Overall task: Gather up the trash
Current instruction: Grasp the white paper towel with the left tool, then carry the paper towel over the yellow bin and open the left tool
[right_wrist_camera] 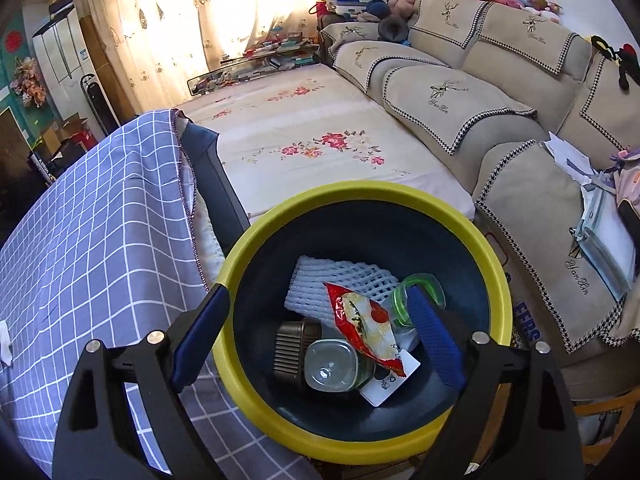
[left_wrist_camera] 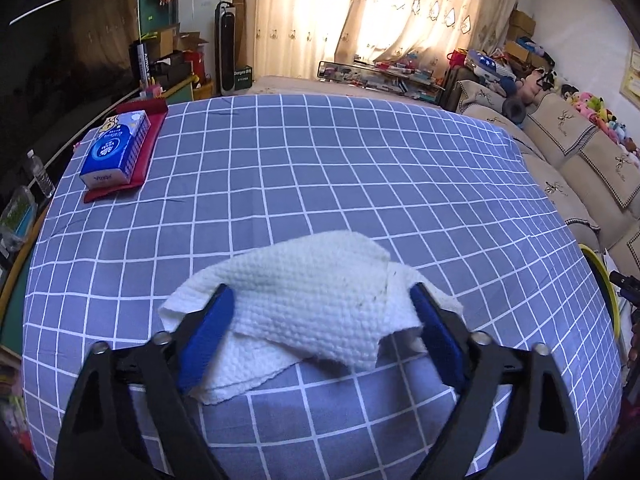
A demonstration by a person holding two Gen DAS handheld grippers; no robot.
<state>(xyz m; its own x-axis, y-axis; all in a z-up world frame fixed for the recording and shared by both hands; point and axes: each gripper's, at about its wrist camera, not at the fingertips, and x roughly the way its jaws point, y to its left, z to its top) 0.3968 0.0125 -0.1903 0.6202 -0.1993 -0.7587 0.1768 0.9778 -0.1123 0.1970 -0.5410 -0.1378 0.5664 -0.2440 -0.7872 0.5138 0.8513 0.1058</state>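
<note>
The left gripper (left_wrist_camera: 320, 300) pointed steeply down, jaws wide astride the crumpled white paper towel (left_wrist_camera: 304, 304) on the blue checked tablecloth (left_wrist_camera: 320, 168). The right gripper (right_wrist_camera: 320, 308) hung wide-jawed and empty over the yellow-rimmed round bin (right_wrist_camera: 360, 204) of trash.

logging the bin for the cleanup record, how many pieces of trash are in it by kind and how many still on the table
In the yellow-rimmed bin:
white foam net: 1
red snack wrapper: 1
green-rimmed clear cup: 1
clear plastic jar: 1
brown ribbed container: 1
white card: 1
On the checked table:
white paper towel: 1
Total: 7
</note>
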